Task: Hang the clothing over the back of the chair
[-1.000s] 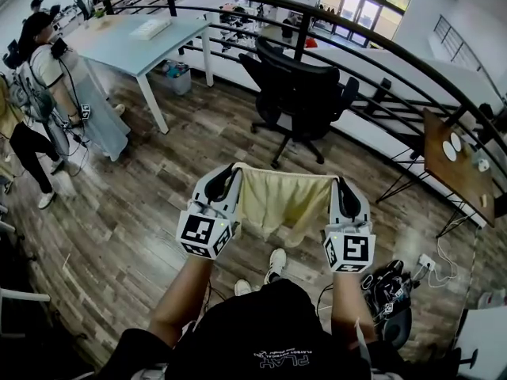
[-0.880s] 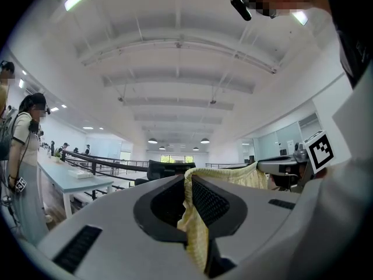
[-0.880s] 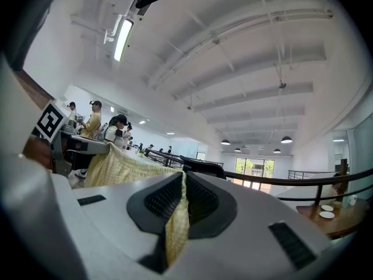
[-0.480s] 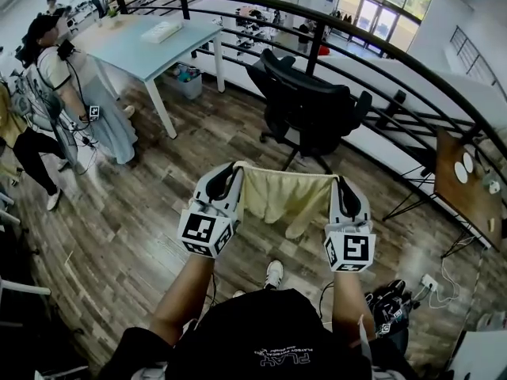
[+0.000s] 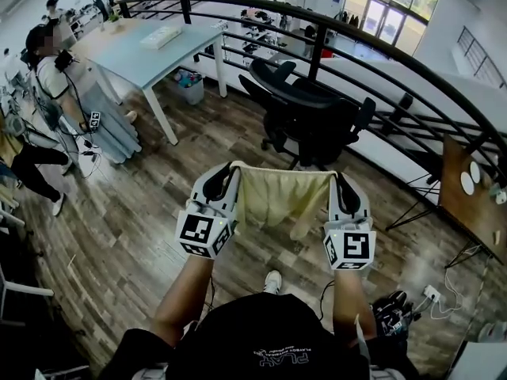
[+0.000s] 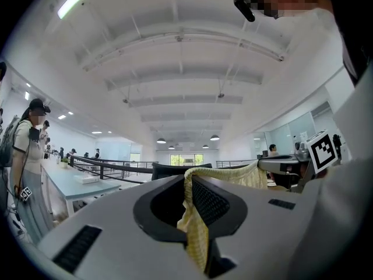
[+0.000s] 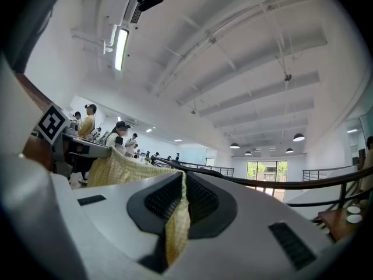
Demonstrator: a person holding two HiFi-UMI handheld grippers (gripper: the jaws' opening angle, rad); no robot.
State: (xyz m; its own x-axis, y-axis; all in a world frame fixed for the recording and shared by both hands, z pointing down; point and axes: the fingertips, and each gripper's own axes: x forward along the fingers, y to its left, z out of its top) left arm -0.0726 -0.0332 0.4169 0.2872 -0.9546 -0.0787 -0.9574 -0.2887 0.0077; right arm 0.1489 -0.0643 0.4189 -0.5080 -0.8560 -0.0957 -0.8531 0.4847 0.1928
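Observation:
A pale yellow garment hangs stretched between my two grippers, held level in front of me. My left gripper is shut on its left top corner, and the cloth runs down between the black ribbed pads. My right gripper is shut on the right top corner, with cloth pinched in its jaws. A black office chair stands just beyond the garment, its backrest turned toward me. The garment's lower edge hangs free above the wooden floor.
A curved black railing runs behind the chair. A pale blue table stands at the back left, with people beside it. A wooden side table is at the right. Cables and a socket lie on the floor at lower right.
I have stepped forward with the garment held stretched; the chair now sits closer, just beyond the cloth. Both grips are unchanged.

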